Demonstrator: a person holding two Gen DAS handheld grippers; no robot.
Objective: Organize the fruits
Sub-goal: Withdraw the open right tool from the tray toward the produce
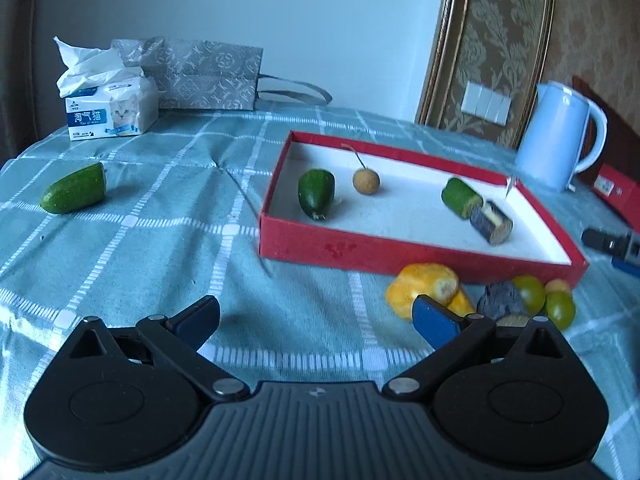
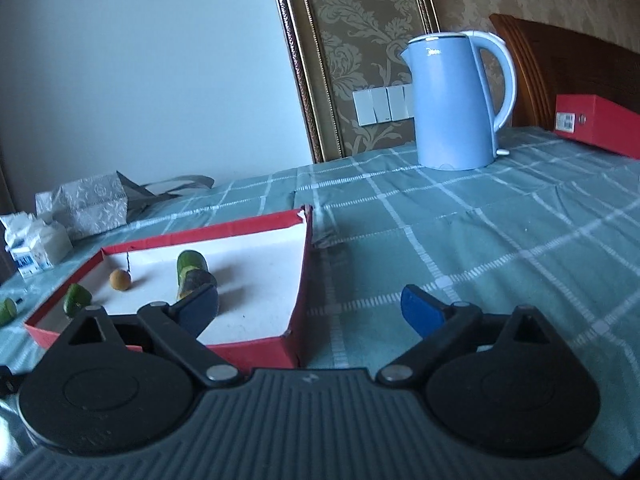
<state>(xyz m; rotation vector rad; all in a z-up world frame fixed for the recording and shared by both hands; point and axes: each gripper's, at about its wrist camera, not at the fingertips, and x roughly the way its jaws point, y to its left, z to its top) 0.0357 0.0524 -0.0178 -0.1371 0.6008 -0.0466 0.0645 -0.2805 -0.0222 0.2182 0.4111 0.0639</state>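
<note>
Both pairs of tongs stood wide open and held nothing. The left tongs hung low over the checked green cloth that covered the tabletop, with only bare cloth between their blue pads. The right tongs were spread just as wide, poised over the near right corner of the red tray, one pad above the white floor of the tray and the other above the cloth beside it.

Inside the tray lay four pieces: a green cucumber end near the left wall, a small brown round fruit with a thin stem beside it, and farther right a second cucumber chunk touching a dark stub with a pale cut face.

Outside the tray, against its near wall, sat a little heap: yellow corn pieces, a dark purple lump and some green grapes crowded together just beyond the left tongs' right pad. One more cucumber piece lay alone on the cloth, well off to the left.

At the back stood a tissue pack beside a grey patterned bag, and on the right a pale blue kettle with a red box past it.
</note>
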